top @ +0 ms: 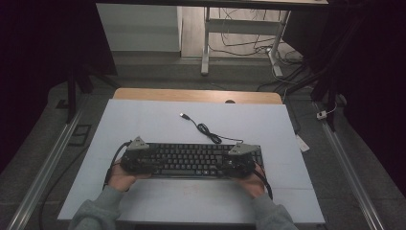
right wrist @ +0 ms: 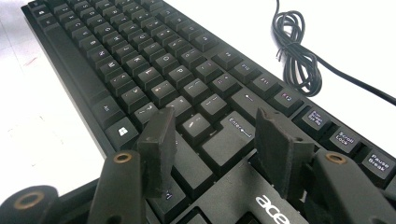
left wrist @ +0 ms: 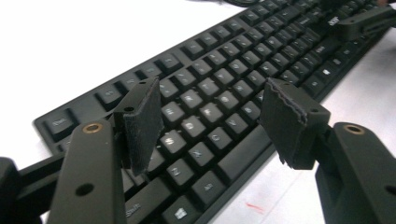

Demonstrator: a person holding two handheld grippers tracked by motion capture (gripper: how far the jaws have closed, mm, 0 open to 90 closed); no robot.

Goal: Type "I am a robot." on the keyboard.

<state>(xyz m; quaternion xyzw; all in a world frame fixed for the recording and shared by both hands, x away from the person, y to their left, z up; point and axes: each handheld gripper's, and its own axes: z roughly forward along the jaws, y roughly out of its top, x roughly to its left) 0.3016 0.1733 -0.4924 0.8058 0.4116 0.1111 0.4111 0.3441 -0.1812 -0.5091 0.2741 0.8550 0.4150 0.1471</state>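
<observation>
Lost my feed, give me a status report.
Left gripper open over keyboard left end. Right gripper open over right end. Coiled cable behind, clear.

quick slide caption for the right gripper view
Open right gripper poised over the Enter-key end of a black keyboard, coiled cable beyond.

High view looks down from above; both gripper views skim close, perhaps inward, sharing the keyboard point(top: 191, 159).
</observation>
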